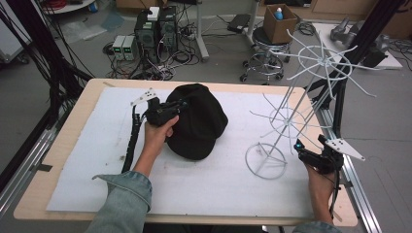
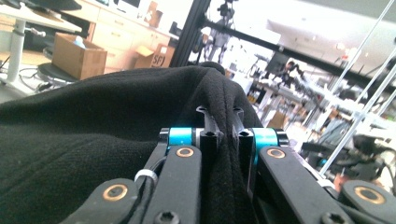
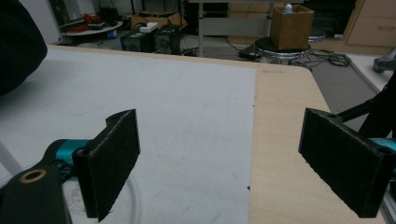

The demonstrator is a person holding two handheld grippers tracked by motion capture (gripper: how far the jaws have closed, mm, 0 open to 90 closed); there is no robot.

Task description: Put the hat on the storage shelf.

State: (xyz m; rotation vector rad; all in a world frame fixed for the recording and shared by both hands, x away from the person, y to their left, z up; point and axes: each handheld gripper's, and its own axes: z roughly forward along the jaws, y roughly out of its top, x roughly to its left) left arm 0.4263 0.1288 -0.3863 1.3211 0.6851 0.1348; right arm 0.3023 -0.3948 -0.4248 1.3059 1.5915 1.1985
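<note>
Black cap (image 2: 93, 140) — wire rack (image 1: 291, 116) beside

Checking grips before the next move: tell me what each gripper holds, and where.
Left gripper pinches a fold of the black hat near its edge. Right gripper is open, holding nothing.

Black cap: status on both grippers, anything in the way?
Left gripper shut on the black cap, fold pinched between its jaws. Right gripper open, holding nothing, beside the white wire rack. Nothing between cap and rack.
</note>
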